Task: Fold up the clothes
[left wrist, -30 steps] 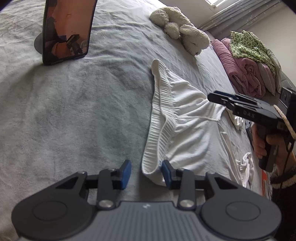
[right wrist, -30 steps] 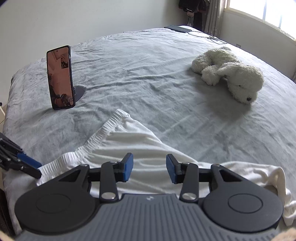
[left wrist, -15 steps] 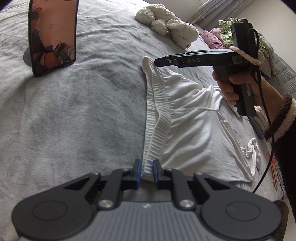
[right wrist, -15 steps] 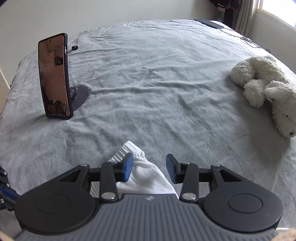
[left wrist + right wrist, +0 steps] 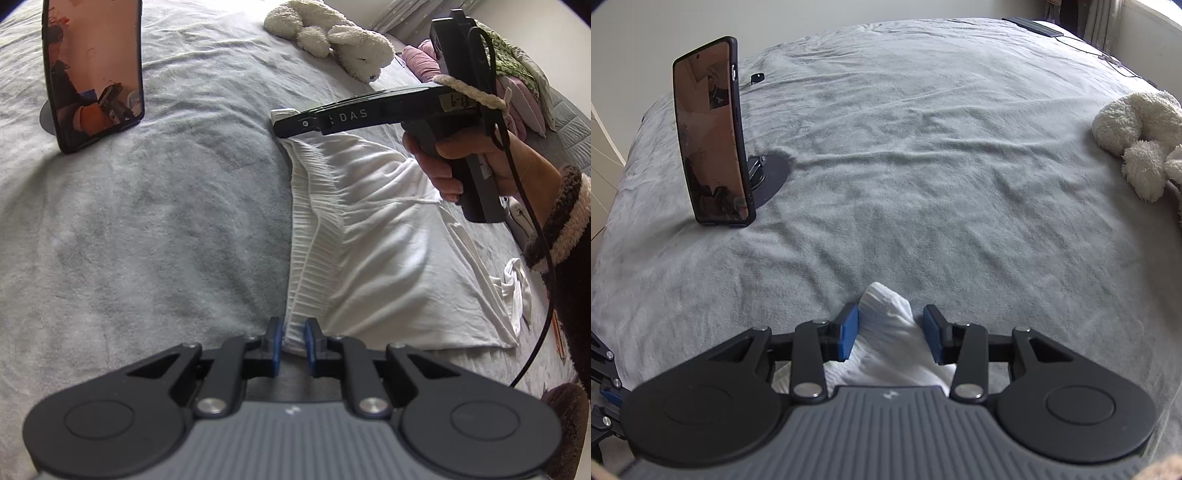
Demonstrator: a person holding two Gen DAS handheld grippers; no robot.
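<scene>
Left tool [image 5: 293, 341] clamps the white shorts' [image 5: 388, 236] waistband at 6 o'clock — right tool [image 5: 889, 334] apart, straddling the far corner, its tips hidden in the left view.

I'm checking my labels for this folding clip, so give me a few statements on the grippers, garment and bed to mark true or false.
1. The left gripper is shut on the ribbed waistband of the white fabric shorts. True.
2. The right gripper is clamped tight on the shorts. False: its jaws stand open, with a waistband corner between them.
3. The black smartphone lies flat on the grey blanket. False: it stands upright on a stand.
4. A cream plush toy lies on the blanket. True.
</scene>
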